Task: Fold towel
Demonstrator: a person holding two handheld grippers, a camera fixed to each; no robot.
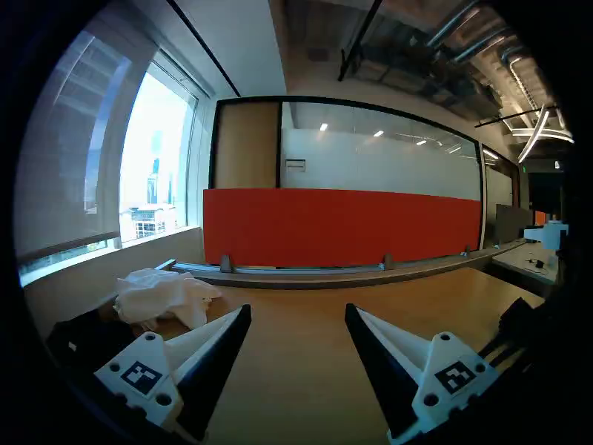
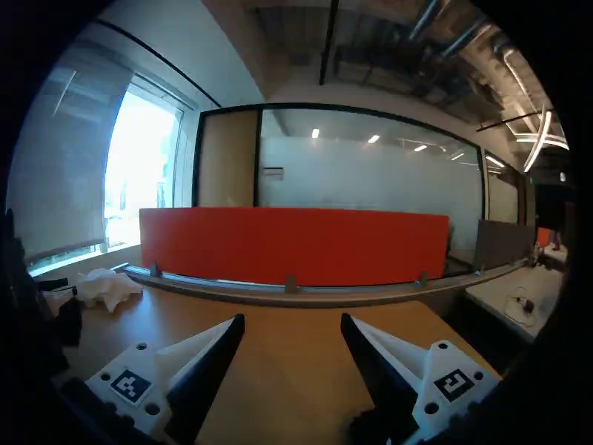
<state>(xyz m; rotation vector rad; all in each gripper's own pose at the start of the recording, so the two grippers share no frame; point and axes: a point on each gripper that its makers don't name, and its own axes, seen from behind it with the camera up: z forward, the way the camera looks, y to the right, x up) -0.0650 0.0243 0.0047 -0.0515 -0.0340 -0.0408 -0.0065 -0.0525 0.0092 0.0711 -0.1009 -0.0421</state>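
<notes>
One crumpled white towel (image 1: 164,295), one wooden worktop (image 1: 296,371), one orange divider panel (image 1: 341,226), one window (image 1: 152,178), one glass wall (image 1: 385,159), one left gripper (image 1: 297,315), one right gripper (image 2: 292,324), two fingers (image 1: 215,348) on each gripper

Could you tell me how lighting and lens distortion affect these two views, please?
Left gripper view: the window is blown out, the crumpled white towel reads clearly, the fisheye bows the orange divider. Right gripper view: the window glares too, the towel sits small near the edge.
</notes>
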